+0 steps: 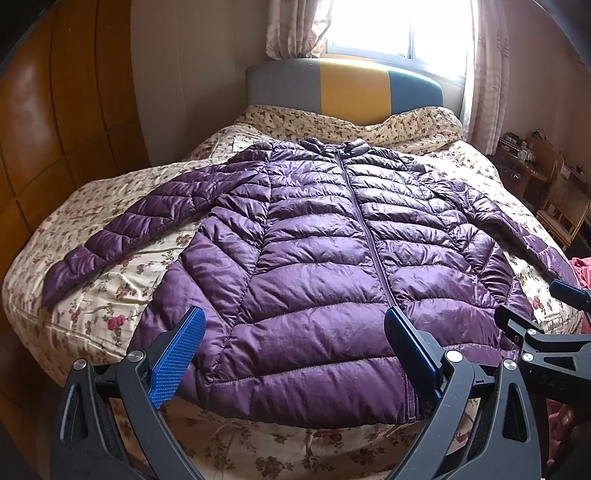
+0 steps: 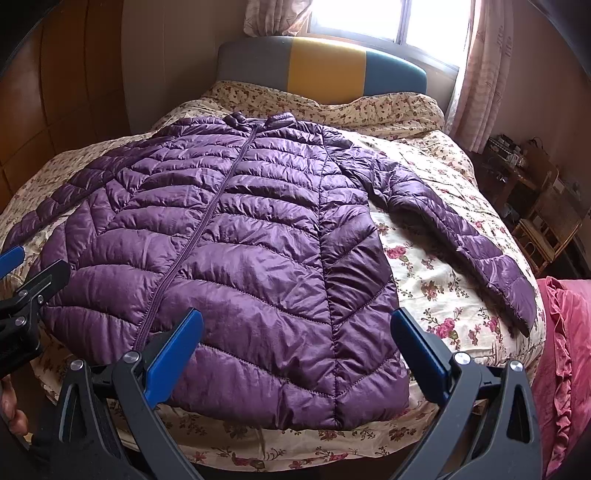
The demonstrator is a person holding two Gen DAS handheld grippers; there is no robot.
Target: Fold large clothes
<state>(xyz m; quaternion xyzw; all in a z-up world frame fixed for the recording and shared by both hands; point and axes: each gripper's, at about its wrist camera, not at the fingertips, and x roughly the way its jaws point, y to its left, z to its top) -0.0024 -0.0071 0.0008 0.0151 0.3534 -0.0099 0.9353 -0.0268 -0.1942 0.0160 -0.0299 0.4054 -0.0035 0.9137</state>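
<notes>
Both grippers, left gripper [image 1: 293, 345] and right gripper [image 2: 295, 347], hang with fingers spread wide, holding nothing. Ahead of them the purple jacket [image 1: 314, 236] lies flat, zipped, sleeves out, on the floral bed [image 1: 110, 295]. Beyond it stands a headboard [image 1: 343, 88]; a pink cloth [image 2: 565, 350] lies right of the right gripper.

Daylight from window [image 1: 373, 27] behind headboard, blown-out white glare there, room otherwise dim & warm, soft sheen on purple jacket [image 1: 314, 236], strong fisheye bending w/ black vignette corners, centre sharp, edges slightly soft
</notes>
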